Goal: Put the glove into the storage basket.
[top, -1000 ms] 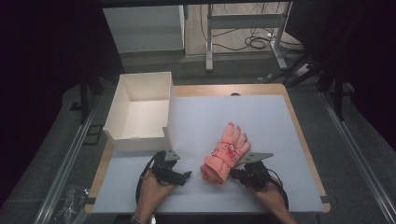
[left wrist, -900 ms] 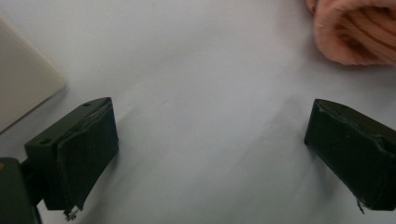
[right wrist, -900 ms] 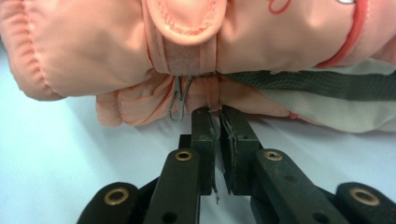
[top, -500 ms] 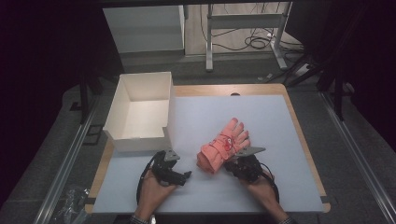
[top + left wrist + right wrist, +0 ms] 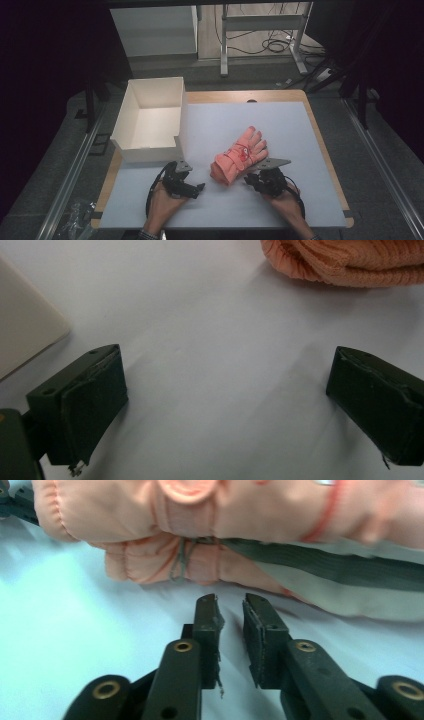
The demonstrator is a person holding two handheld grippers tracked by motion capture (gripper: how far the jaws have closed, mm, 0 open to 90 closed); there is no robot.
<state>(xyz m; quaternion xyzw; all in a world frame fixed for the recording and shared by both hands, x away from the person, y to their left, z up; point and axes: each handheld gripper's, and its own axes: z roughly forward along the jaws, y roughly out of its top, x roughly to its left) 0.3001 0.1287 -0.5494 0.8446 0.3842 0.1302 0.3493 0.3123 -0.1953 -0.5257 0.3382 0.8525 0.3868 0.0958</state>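
We have just let go of the glove

Our right hand-held gripper (image 5: 231,602) has just been opening: its jaws stand a narrow gap apart with nothing between them, so the pink glove (image 5: 240,156), shifted left from a second ago, lies free on the desk (image 5: 300,130), just beyond its tips. Our left hand-held gripper (image 5: 225,405) gapes wide and empty, near the cuff.
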